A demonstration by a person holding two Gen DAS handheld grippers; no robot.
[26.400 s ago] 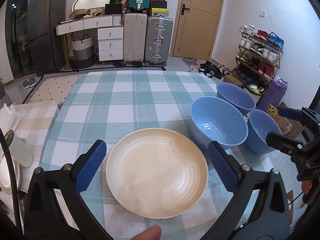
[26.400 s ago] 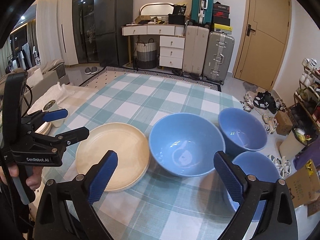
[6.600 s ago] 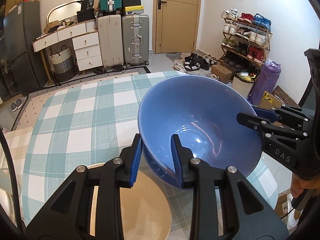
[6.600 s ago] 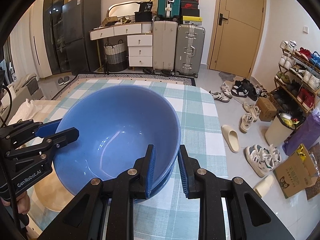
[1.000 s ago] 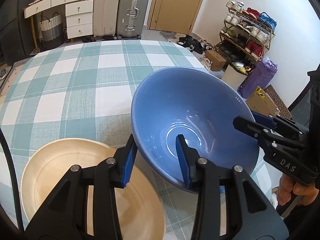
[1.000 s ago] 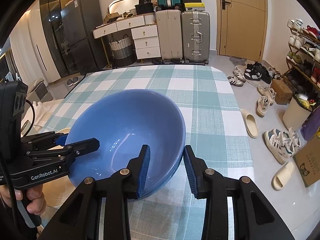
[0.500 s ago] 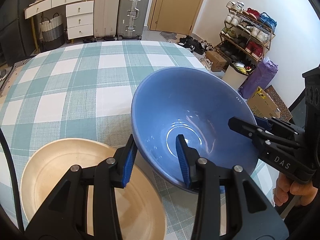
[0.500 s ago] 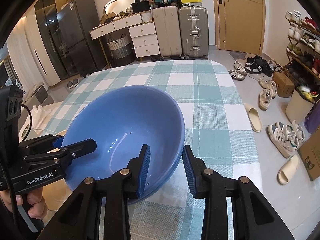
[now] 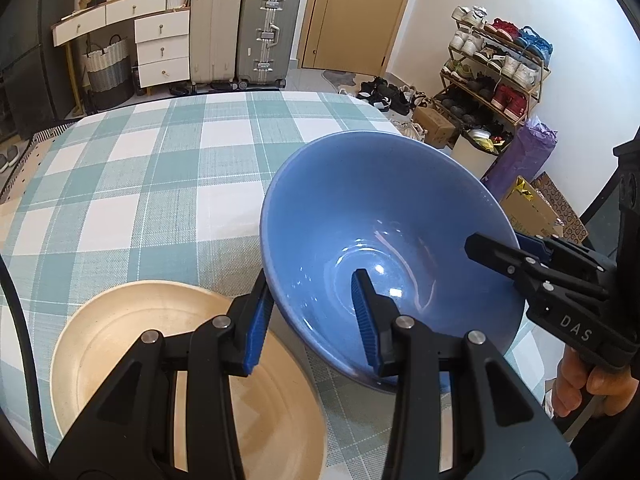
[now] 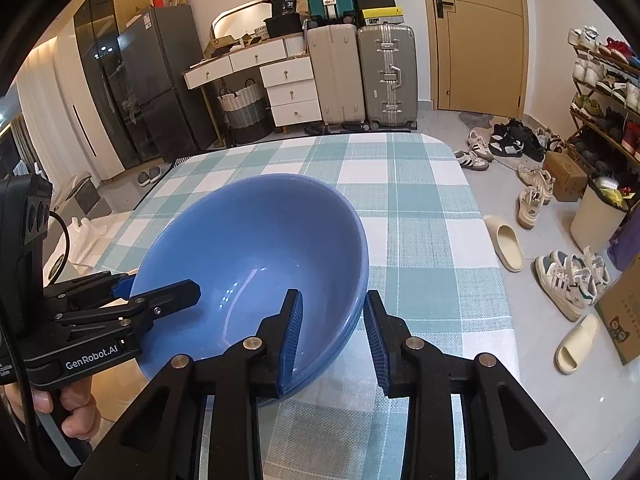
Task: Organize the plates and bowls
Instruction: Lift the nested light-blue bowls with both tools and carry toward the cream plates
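- Bowl stack: blue bowls nested, at least two rims visible on the right side in the right wrist view. It sits toward the near right part of the tabletop, which carries a teal-and-white check cloth.
- Left gripper: pads straddle the near left rim of the bowl stack, one blue pad outside the wall, one inside. Closed on the rim; the gap is the same as one second ago.
- Right gripper: pads straddle the near right rim, inner pad inside the bowl, outer pad at the stacked rims. Whether the outer pad presses on the wall cannot be told for certain; jaws have narrowed slightly since one second ago.
- Plate: beige, ridged, flat on the tabletop at the near left, partly under the left gripper and just beside the bowl stack.
- Versus 26 s ago: three blue bowls then stood apart on the right of the tabletop, both grippers wide open and holding nothing. Now the bowls are nested into one stack.
- Versus 6.6 s ago: same two-sided hold on the rim; the stack now sits lower, near the cloth.
- Versus 1 s ago: bowl stack, plate and both grippers almost unchanged in place.
- Hand: fingers wrapped round the right gripper's handle, seen at the right edge of the left wrist view.
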